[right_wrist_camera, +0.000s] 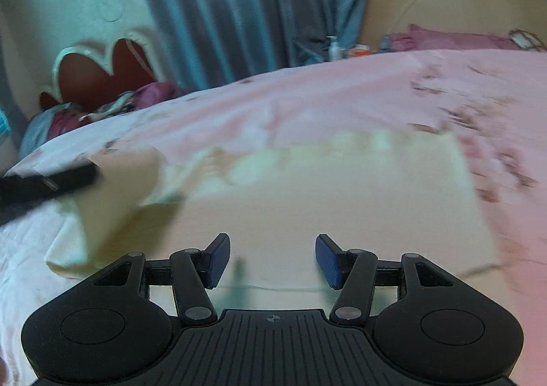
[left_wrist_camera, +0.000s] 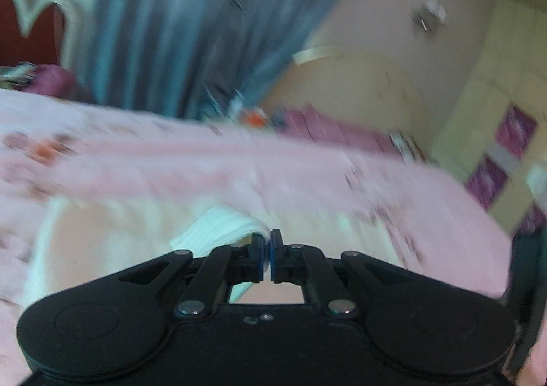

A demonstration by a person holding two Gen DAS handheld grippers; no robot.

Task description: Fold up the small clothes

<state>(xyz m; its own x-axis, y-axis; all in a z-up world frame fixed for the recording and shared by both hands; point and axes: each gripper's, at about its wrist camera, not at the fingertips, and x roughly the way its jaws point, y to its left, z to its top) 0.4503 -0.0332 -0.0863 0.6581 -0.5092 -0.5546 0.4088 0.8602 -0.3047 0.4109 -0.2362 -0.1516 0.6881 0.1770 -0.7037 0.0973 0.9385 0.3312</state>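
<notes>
**A:** Left wrist view first. What did your left claw [left_wrist_camera: 267,251] have?

**B:** My left jaws were together, pinched on a ribbed white edge [left_wrist_camera: 218,232] of the cloth [left_wrist_camera: 112,242]. That edge bunched up right at the pads [left_wrist_camera: 261,258]. The picture was badly smeared, so I could not tell how much of the fabric sat between them.

**A:** And where did the cloth lie?

**B:** It lay on the pink sheet [left_wrist_camera: 239,160] of the bed, a pale cream garment spread flat just ahead of both claws. From the right wrist its far edge ran straight, and its right corner [right_wrist_camera: 454,143] was squared off.

**A:** Your right claw [right_wrist_camera: 271,261]?

**B:** Its jaws stood apart, with nothing between them. It hung over the near middle of the cloth [right_wrist_camera: 307,201], blue pads [right_wrist_camera: 328,259] clear of the fabric as far as I could see.

**A:** Was the left claw in that view?

**B:** Yes, as a dark blurred bar [right_wrist_camera: 51,181] at the left edge. Beside it the cloth's left part [right_wrist_camera: 116,194] was raised and folding inward, off the sheet [right_wrist_camera: 307,102].

**A:** Anything behind?

**B:** Grey curtains [right_wrist_camera: 246,3], a rounded headboard [right_wrist_camera: 444,0], and purple pillows [right_wrist_camera: 444,36] at the bed's far end.
</notes>
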